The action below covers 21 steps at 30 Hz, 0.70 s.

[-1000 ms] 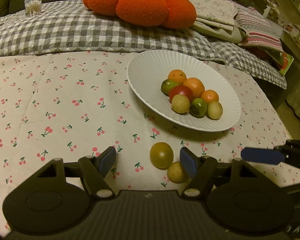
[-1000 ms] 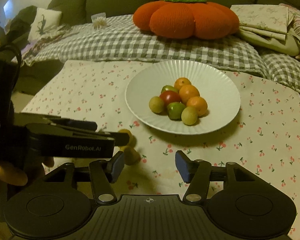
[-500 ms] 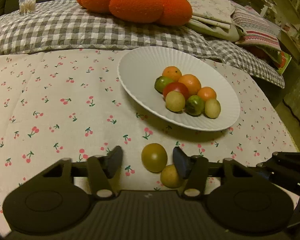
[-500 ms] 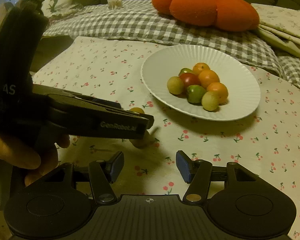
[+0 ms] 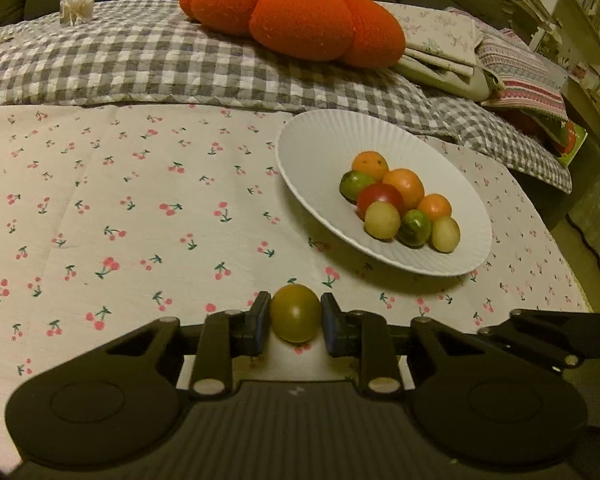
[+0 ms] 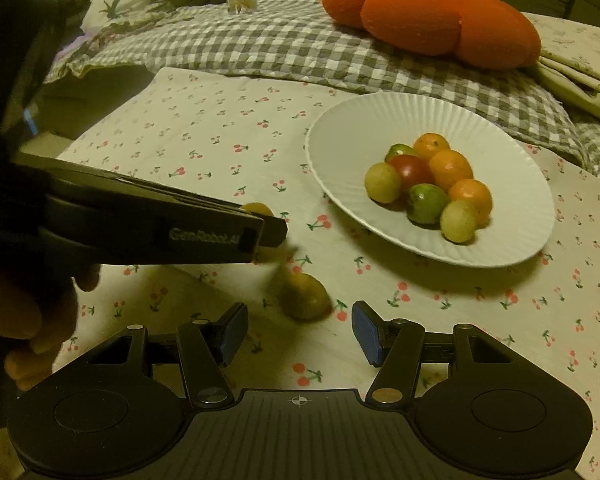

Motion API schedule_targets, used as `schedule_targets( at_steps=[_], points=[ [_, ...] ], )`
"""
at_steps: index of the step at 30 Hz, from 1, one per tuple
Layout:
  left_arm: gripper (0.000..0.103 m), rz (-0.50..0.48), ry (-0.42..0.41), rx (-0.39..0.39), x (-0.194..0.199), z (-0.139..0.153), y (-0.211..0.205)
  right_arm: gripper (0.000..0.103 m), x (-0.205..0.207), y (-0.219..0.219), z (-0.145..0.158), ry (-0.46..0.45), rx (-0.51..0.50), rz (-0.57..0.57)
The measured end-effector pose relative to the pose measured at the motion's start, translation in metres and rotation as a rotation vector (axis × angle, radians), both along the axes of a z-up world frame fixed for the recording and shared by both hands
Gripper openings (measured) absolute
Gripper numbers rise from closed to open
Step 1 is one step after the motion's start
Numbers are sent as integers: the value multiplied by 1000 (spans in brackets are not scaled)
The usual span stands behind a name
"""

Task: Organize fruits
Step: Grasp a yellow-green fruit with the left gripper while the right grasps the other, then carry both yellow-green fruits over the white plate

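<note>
A person's left gripper clamps an olive-green fruit between its blue pads, low over the cherry-print tablecloth at about 6 o'clock in the left wrist view. The white ribbed plate, already heaped with eight orange, green, red and yellow fruits, sits at about 2 o'clock from the held fruit, well apart. In the right wrist view, the right gripper hangs with its jaws part-open and empty, the yellowish fruit lying on the cloth just ahead of them at 12 o'clock and not yet between the pads. The step in hand appears to be the pick-up of the last two loose fruits. Next, the left likely needs to lift and carry toward the plate, while the right must advance around its fruit before closing.
</note>
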<state>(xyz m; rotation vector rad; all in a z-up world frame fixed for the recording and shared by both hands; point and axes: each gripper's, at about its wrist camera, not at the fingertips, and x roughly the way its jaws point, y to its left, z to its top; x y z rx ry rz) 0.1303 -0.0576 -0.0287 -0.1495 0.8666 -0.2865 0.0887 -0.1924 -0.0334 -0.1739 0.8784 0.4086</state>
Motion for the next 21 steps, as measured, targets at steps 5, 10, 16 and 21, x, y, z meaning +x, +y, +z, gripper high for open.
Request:
schedule_targets(
  at_steps=[5, 10, 16, 21],
  points=[
    [25, -7, -12, 14, -2, 2, 4, 47, 9, 3, -4, 21, 15, -17],
    [25, -12, -25, 21, -2, 5, 4, 26, 10, 5, -5, 23, 0, -20],
    [25, -32, -48, 29, -5, 11, -3, 26, 8, 1, 0, 5, -7, -40],
    [25, -45, -67, 27, -6, 17, -9, 26, 3, -7, 11, -28, 8, -48]
  ],
)
